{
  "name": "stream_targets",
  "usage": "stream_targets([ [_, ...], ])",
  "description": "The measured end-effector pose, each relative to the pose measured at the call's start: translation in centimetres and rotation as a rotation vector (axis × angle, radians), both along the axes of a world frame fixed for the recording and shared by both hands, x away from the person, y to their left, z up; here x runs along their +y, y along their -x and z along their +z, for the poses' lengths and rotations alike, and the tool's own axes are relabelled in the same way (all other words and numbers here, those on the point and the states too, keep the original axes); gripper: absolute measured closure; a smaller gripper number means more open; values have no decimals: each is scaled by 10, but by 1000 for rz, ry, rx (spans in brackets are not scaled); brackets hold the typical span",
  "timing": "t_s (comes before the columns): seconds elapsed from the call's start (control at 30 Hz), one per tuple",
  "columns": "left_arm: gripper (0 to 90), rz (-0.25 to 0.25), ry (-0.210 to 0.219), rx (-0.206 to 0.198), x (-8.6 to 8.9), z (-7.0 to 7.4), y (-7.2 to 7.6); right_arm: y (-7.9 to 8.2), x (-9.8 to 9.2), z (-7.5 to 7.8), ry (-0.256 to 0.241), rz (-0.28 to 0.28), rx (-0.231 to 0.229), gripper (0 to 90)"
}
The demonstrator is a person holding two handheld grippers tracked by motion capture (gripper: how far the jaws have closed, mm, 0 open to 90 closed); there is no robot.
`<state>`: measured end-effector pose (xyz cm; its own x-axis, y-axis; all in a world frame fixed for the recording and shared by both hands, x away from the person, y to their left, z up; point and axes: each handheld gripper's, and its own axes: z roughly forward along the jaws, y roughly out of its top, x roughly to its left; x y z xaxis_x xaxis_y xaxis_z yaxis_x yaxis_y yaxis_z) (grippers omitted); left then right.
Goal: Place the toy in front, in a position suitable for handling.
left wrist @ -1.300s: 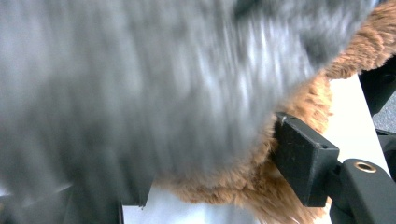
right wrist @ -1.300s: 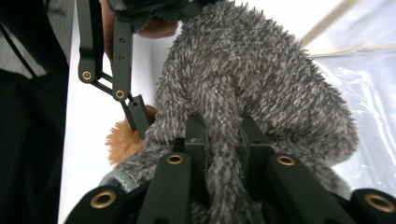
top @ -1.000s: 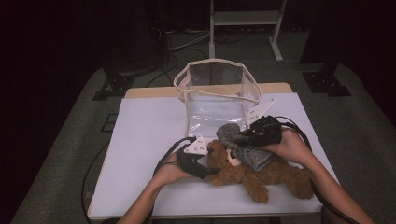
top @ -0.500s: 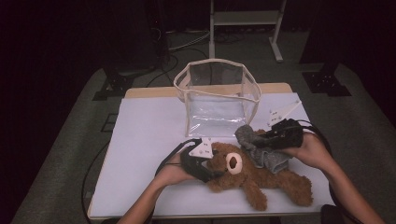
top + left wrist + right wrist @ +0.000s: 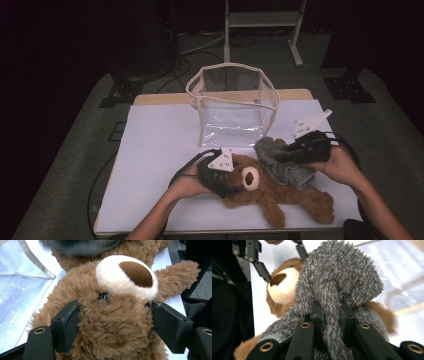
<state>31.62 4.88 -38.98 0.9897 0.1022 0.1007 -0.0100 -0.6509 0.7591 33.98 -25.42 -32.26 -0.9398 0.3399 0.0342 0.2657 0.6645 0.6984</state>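
Left gripper (image 5: 115, 322): jaws clamped on bear (image 5: 112, 315) head. Right gripper (image 5: 331, 315): jaws pinching grey garment (image 5: 342, 282), bear beneath it.

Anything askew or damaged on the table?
No damage or spill visible. The brown plush teddy bear lies on its back, and the grey fuzzy plush toy is draped across it. The clear plastic bag stands upright.

Clear plastic bag (image 5: 235, 107) stands open-topped mid-table, just behind teddy bear (image 5: 280, 192) and grey plush (image 5: 282, 160). White tabletop (image 5: 155, 150) bare left of them; right edge crowded.
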Motion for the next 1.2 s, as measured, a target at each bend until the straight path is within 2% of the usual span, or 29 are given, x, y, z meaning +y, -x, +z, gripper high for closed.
stream_targets([
  [0.17, 251, 2, 9, 12, 1, -1, -1, 13, -46, 22, 0, -105, -41, 762],
  [0.3, 250, 1, 7, 8, 1, -1, -1, 23, -76, 37, -3, -165, -78, 762],
  [0.37, 250, -1, 2, 8, 0, 0, -2, 26, -86, 40, 4, -189, -87, 762],
  [0.43, 250, -1, 1, 10, 0, 0, -2, 27, -89, 38, 37, -202, -91, 760],
  [0.5, 249, 0, 3, 12, 0, 0, -2, 24, -87, 31, 53, -203, -76, 760],
  [0.63, 246, -1, 5, 21, 1, 1, -3, 14, -64, 9, 72, -145, -28, 759],
  [0.77, 235, 4, 7, 34, 2, 4, -4, 1, -32, -19, 59, -67, 45, 758],
  [0.83, 219, 10, 10, 49, 5, 5, -5, -2, -26, -25, 31, -58, 63, 759],
  [1.0, 205, 16, 53, 72, 10, 11, -6, 3, -19, -33, -33, -32, 80, 763],
  [1.07, 198, 14, 55, 68, 7, 13, -5, 7, -14, -36, -44, -24, 85, 765],
  [1.2, 193, 0, 46, 72, -3, 16, 0, 12, -2, -41, -49, -16, 60, 769],
])
